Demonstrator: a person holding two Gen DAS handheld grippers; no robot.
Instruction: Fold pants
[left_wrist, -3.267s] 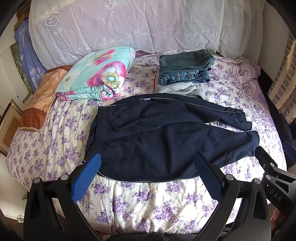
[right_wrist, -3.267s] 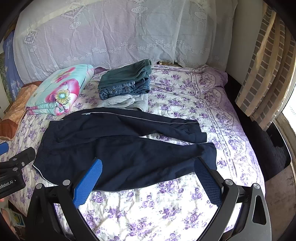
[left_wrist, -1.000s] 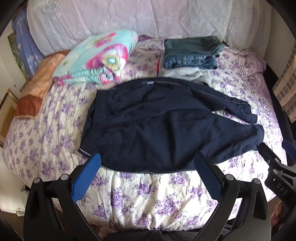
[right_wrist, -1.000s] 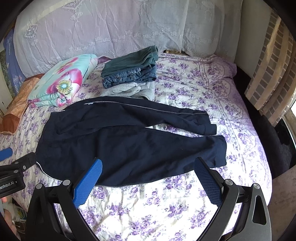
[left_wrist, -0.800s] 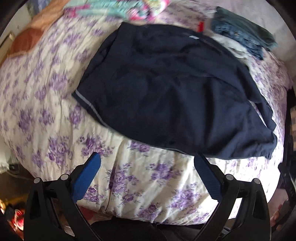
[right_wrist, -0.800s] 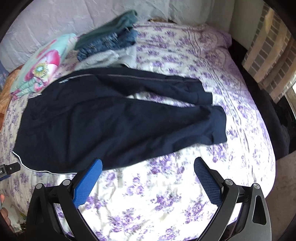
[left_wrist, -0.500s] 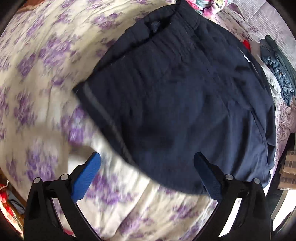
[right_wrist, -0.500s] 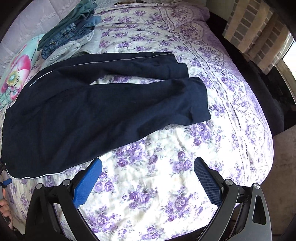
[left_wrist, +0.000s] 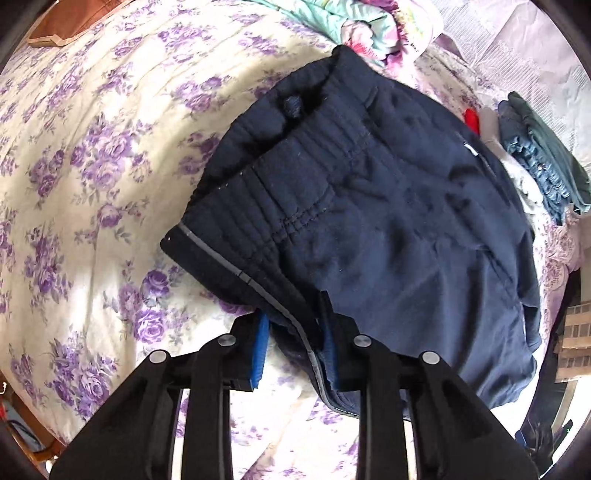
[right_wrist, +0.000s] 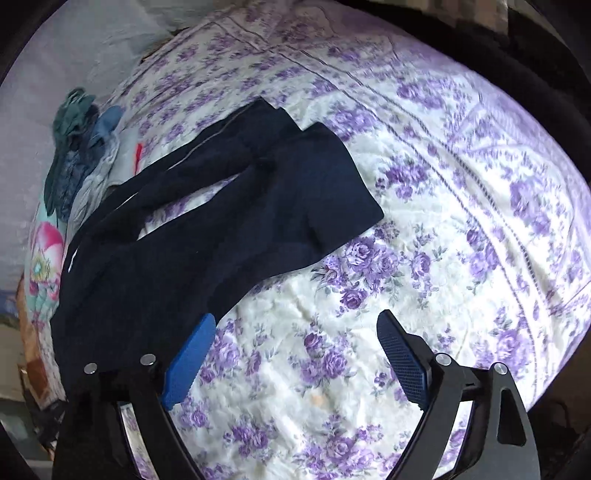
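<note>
Dark navy pants (left_wrist: 388, 221) with a thin grey side stripe lie spread flat on the floral bedsheet (left_wrist: 74, 147). My left gripper (left_wrist: 293, 314) points steeply down at the near edge by the waistband. Its jaws are closing, and the striped edge is bunched between the blue pads (left_wrist: 261, 343). In the right wrist view the two legs of the pants (right_wrist: 221, 221) run up to the hems (right_wrist: 343, 206). My right gripper (right_wrist: 295, 317) hovers low over bare sheet just short of the near leg. Its jaws are closing but still wide, with only sheet between them.
A folded floral quilt (left_wrist: 354, 26) and an orange blanket (left_wrist: 74, 18) lie beyond the waistband. A stack of folded jeans (left_wrist: 543, 166) sits on grey cloth at the head of the bed, also visible as the jeans stack (right_wrist: 74, 147). The mattress edge drops off on the right.
Both grippers dropped towards the bed and rolled. The left jaws went from wide open to narrow around the pants' near edge. The right gripper slid towards the leg end and narrowed slightly.
</note>
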